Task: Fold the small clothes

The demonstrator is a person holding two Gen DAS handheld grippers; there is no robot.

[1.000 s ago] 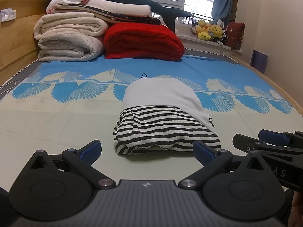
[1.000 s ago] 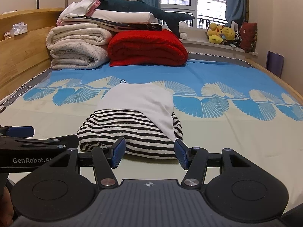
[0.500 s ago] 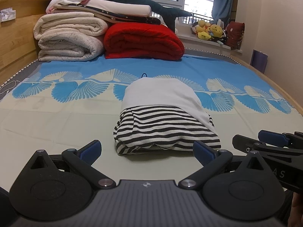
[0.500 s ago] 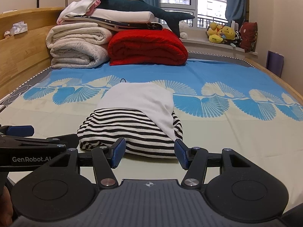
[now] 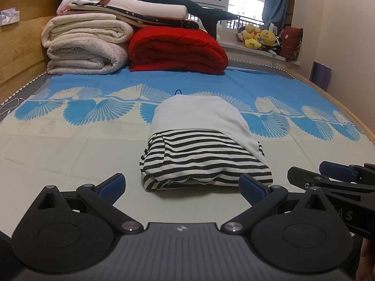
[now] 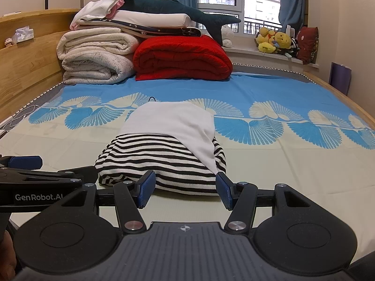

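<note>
Left wrist view — folded garment (image 5: 206,154) lies before both spread, empty grippers.

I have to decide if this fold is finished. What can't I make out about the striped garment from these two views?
- Far end of the striped garment: both views, covered by the white cloth lying on it.
- Underside and inner folds: both views, pressed against the bedsheet.
- Near left corner: right wrist view, behind the left gripper.
- Small dark loop beyond the cloth: too small to identify.
</note>
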